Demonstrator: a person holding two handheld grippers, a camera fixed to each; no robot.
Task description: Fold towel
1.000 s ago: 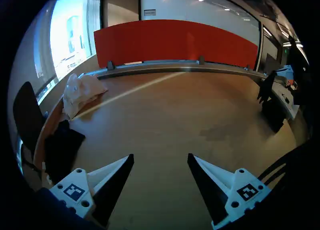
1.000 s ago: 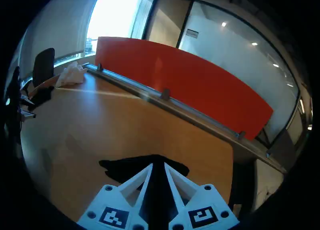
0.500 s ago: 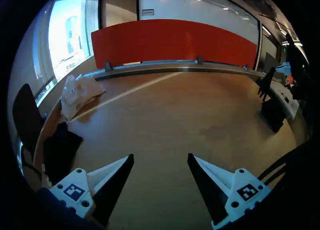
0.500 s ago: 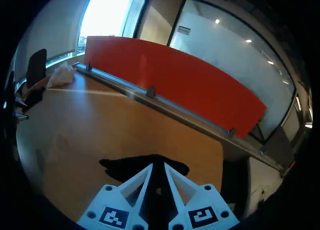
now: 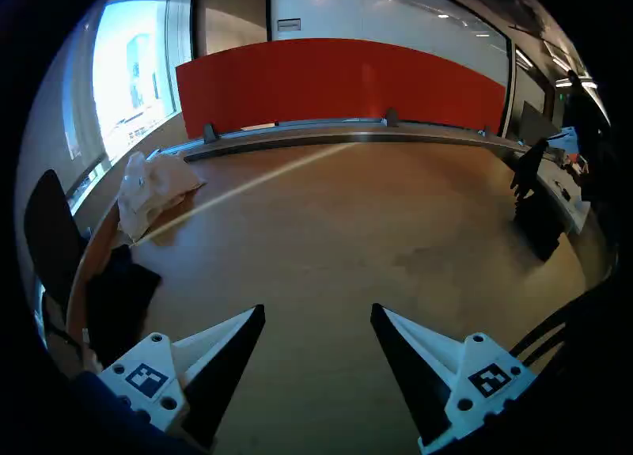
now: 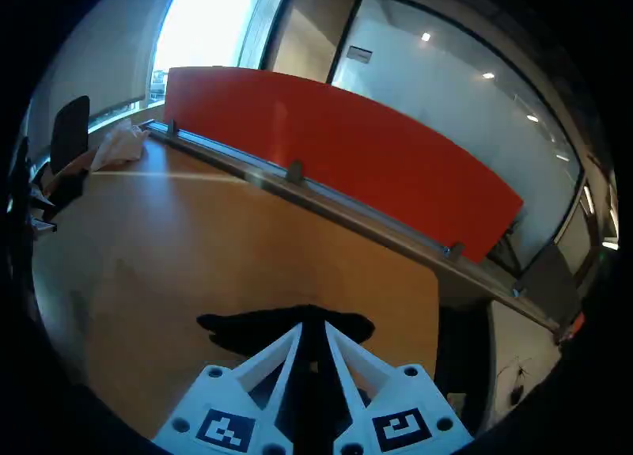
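My right gripper [image 6: 312, 326] is closed on a black towel [image 6: 237, 328]; the cloth fills the narrow gap between the 2 fingers and spreads past the tips; if it rests on the table [image 6: 198, 233] or hangs above it, I cannot tell. My left gripper [image 5: 316, 308] is wide open and holds nothing. A white towel [image 5: 154, 187] lies crumpled far off near the window corner; a dark cloth [image 5: 119, 297] sits at the left edge.

The risk, I think: I hold the towel at 1 point only, so it can bunch or slip out when I drag it; the table's right edge [image 6: 437, 297] is near, and cloth could slide over it. The middle of the table is bare, good room for spreading; the red divider [image 5: 340, 79] closes the far side.
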